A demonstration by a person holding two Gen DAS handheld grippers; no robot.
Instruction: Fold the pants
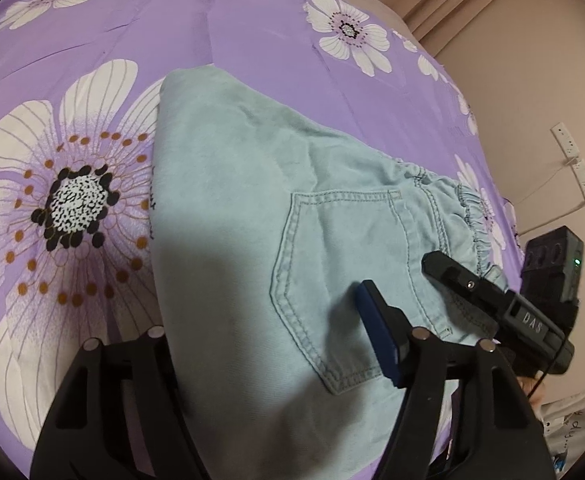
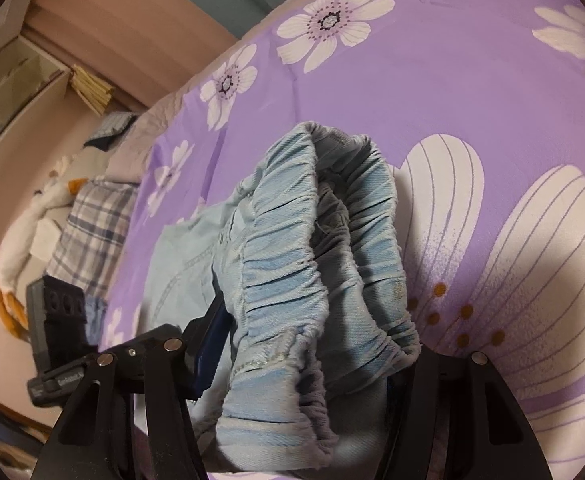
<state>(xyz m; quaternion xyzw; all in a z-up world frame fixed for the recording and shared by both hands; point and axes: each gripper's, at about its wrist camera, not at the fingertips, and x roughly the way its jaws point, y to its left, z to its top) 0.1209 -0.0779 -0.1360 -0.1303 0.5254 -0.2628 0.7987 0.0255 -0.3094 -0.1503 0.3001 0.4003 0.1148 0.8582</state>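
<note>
Where jeans (image 1: 232,220) lie, purple bedsheet (image 1: 252,32) beneath.

Home bedroom, bed with purple floral sheet (image 1: 252,40), plaid pillow (image 2: 92,232), stuffed goose toy (image 2: 32,220)

Matt denim pants (image 1: 228,208) on smooth printed cotton bedsheet (image 1: 252,40)

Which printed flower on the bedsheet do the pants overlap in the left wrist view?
The big flower with orange dots at left; the pants cover its right petals. Smaller flowers lie clear.
</note>
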